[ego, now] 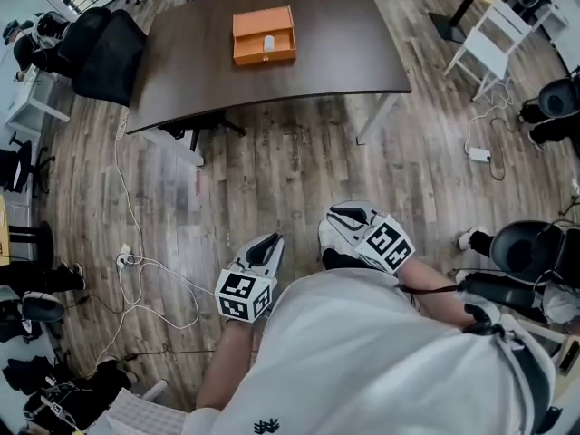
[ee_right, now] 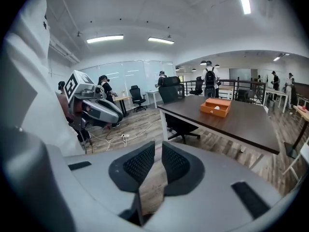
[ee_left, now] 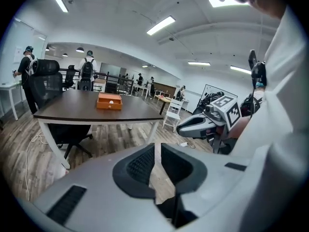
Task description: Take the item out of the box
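Head view, near to far. A person in a white top stands on wood floor, well apart from the work. The left hand-held gripper (ego: 273, 240) is at 11 o'clock of the torso and the right hand-held gripper (ego: 335, 215) at 1 o'clock. Both point fwd and down. Each has its jaws a narrow slit apart, w/ nothing between them, only floor showing through.

A loose white cable (ego: 136, 265) lies on the floor at 9 o'clock of the left one.

Farther out at 12 o'clock is the dark surface (ego: 344, 53), w/ a black office chair (ego: 107, 48) at its 9 o'clock. On the surface sits an open orange box (ego: 264, 24), w/ a small white item (ego: 268, 43) inside near the front wall. It's too small to name.

Risks, as judgement:
- A foot could snag the cable on approach.
- Jaws this narrow may shove the item instead of straddling it.
- The box looks light, so a one-sided push could slide it.
- The item may slip from the pads.
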Available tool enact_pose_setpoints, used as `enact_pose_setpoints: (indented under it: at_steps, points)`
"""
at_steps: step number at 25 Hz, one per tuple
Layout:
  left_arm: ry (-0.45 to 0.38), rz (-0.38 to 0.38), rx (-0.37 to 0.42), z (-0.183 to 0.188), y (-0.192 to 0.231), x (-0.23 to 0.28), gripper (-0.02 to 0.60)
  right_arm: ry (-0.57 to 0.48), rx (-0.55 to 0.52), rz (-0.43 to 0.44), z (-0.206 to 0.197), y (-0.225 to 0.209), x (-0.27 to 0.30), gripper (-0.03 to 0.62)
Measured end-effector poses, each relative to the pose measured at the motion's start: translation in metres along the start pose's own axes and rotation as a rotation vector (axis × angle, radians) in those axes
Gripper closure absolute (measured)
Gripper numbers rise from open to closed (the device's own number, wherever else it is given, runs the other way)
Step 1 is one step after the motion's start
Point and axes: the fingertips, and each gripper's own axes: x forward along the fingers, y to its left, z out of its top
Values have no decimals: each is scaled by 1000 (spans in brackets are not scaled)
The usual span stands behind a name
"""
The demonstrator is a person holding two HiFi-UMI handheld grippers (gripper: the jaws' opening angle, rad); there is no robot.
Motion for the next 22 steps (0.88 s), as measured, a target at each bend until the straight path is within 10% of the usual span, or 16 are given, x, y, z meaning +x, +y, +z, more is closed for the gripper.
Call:
enact_pose_setpoints:
  at_steps: [3, 22]
  points:
    - [0, 23, 11, 32, 16, 34, 529, -3, 2, 1, 5, -42, 6, 494]
    - [22, -61, 13, 128, 144, 150, 494, 36, 78, -69, 41, -170, 89, 530]
